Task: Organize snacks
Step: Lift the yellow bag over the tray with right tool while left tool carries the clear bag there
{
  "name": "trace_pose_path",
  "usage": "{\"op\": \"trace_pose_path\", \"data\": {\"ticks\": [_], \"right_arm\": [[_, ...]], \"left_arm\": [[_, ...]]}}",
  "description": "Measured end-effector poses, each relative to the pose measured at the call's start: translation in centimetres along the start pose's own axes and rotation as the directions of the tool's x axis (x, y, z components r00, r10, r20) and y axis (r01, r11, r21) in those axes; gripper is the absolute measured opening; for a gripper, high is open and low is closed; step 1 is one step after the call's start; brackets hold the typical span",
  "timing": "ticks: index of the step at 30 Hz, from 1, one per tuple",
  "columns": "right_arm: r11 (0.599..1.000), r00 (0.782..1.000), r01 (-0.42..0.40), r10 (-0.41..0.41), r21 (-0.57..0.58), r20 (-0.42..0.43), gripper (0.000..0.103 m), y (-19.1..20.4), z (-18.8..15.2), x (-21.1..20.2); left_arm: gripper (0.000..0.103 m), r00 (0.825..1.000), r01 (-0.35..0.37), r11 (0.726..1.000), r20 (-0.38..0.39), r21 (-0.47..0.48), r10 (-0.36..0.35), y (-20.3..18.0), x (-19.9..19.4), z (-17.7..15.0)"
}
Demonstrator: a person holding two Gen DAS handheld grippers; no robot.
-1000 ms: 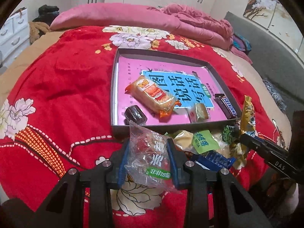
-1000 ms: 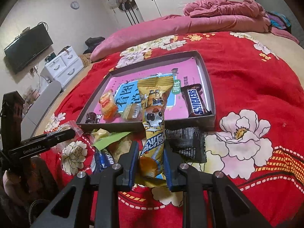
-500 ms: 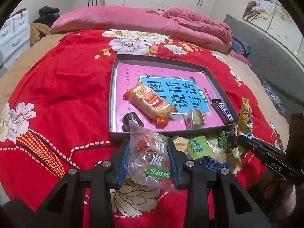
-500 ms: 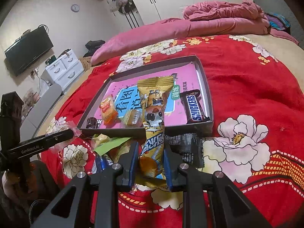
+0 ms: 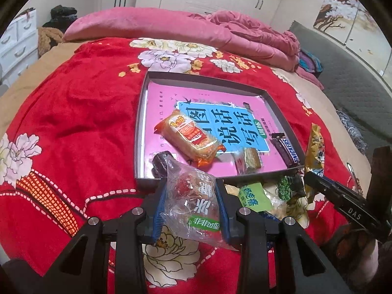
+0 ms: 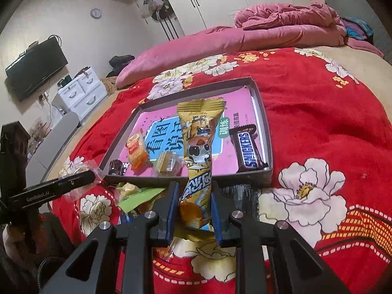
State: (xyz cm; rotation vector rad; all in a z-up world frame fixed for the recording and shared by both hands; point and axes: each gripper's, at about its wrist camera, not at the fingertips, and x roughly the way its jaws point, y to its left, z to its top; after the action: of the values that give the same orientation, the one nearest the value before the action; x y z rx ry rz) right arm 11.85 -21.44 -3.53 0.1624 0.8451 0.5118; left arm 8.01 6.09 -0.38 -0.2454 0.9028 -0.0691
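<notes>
— What do the left tongs point(image 5: 191, 205) hold?

— They pinch a clear plastic snack bag with red pieces and a green label point(image 5: 193, 203), just in front of the near wall of the shallow dark grey tray with a pink book cover inside point(image 5: 139, 132), above the red flowered bedspread point(image 5: 73, 117).

— And the right tongs point(image 6: 193, 210)?

— They are pressed on a long yellow snack packet with a cartoon animal point(image 6: 198, 147), standing upright at the near edge of the tray. In the tray lie an orange cracker pack point(image 5: 191, 138) and a Snickers bar point(image 6: 247, 152) at the right side.
</notes>
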Motion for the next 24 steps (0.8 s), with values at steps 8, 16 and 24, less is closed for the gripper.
{"op": "trace_pose_path", "data": {"ticks": [8,16,24], "right_arm": [[1.000,1.000,-0.012,0.012,0.002,0.016,0.025,0.0,0.7,-0.2],[1.000,0.999,-0.002,0.003,-0.008,0.040,0.025,-0.2,1.9,-0.5],[0.999,0.998,0.000,0.003,-0.051,0.057,0.025,0.0,3.1,-0.5]], "left_arm": [[0.037,1.000,0.007,1.000,0.007,-0.018,-0.007,0.0,0.1,0.8],[0.038,1.000,0.003,1.000,0.012,-0.016,-0.003,-0.4,0.3,1.5],[0.037,1.000,-0.010,1.000,0.022,-0.019,0.010,-0.4,0.1,2.2]]}}
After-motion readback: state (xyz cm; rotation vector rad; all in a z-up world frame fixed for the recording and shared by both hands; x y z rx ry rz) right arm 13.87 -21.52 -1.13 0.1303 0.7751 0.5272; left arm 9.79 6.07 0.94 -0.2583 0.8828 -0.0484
